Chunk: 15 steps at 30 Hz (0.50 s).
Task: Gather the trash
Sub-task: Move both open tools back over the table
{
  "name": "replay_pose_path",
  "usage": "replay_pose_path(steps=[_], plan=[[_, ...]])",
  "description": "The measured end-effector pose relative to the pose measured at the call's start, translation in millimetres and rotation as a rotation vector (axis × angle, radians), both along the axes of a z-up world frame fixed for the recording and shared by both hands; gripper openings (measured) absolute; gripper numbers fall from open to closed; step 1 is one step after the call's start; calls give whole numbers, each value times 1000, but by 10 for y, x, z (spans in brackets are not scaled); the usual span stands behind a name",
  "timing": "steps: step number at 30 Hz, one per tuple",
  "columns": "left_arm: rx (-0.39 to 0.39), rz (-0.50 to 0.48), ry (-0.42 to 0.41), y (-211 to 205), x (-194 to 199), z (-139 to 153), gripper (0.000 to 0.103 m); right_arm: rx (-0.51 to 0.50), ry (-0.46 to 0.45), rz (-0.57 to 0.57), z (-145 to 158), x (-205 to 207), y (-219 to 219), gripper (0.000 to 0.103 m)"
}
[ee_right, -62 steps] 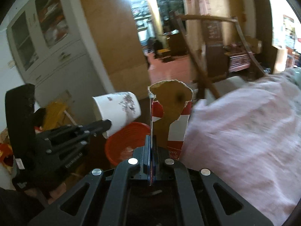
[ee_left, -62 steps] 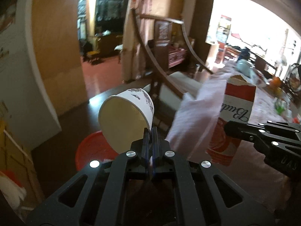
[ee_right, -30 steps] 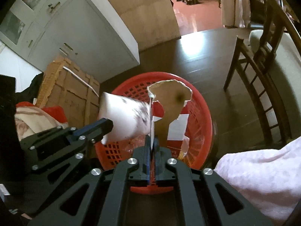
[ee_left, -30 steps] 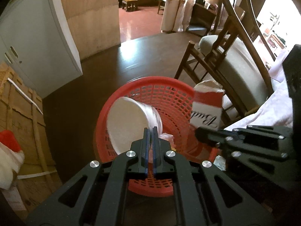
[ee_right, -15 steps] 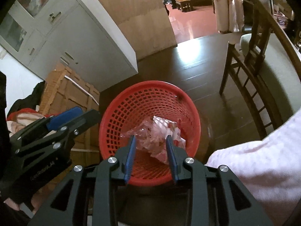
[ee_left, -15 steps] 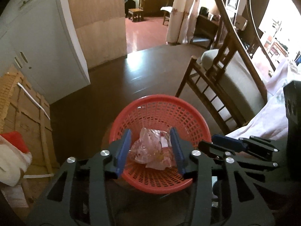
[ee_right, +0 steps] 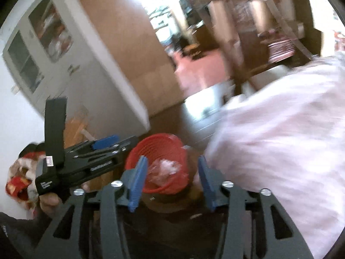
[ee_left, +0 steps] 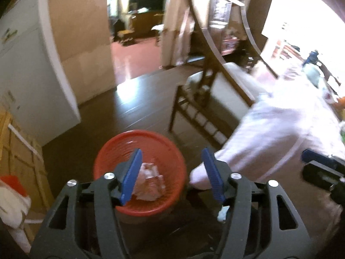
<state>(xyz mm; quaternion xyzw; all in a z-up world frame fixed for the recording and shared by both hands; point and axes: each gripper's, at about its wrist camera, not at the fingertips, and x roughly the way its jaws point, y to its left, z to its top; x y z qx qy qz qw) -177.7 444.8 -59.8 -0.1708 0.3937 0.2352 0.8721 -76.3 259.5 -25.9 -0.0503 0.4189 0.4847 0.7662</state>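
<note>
A red mesh basket point(ee_left: 112, 151) stands on the dark floor with crumpled clear plastic trash point(ee_left: 149, 182) inside it. It also shows in the right wrist view point(ee_right: 155, 149), with the trash point(ee_right: 166, 170) in it. My left gripper point(ee_left: 171, 172) is open and empty, above and in front of the basket. My right gripper point(ee_right: 171, 180) is open and empty too, above the basket's near rim. The left gripper point(ee_right: 105, 145) appears at the left of the right wrist view. The paper cup and the red-and-white carton are not in view.
A table with a pink cloth point(ee_left: 286, 129) fills the right side. A wooden chair point(ee_left: 207, 99) stands behind the basket. A white cabinet point(ee_left: 28, 82) and cardboard boxes point(ee_left: 19, 155) are on the left. A red-and-white bundle point(ee_left: 13, 196) lies low left.
Both grippers have opened wider and drawn back and up from the basket, tilting toward the room. The cup and carton held a second ago are no longer in the grippers.
</note>
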Motion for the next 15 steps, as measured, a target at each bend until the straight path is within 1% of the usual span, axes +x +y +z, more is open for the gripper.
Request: replay_pose_path(steps=[1,5,9,10,13,14,15], plan=[[10,-23,-9,-98,45,53,64,11,-20,-43,86,35,-220,52],[50,-146,-44,-597,287,296,68,2,-84,-200,270,146,-910,54],[30,-252,-80,-1062,550,481,71,-2,-123,-375,390,271,-1654,65],[29,-277,-86,-1181,608,507,72,-1,-132,-422,417,302,-1869,66],[54,-379,-94,-1679,861,577,75,10,-131,-528,433,353,-2359,66],[62,-408,-94,-1806,922,580,76,11,-126,-581,445,385,-2611,66],[69,-437,-94,-1945,977,585,77,11,-124,-613,432,386,-2723,66]])
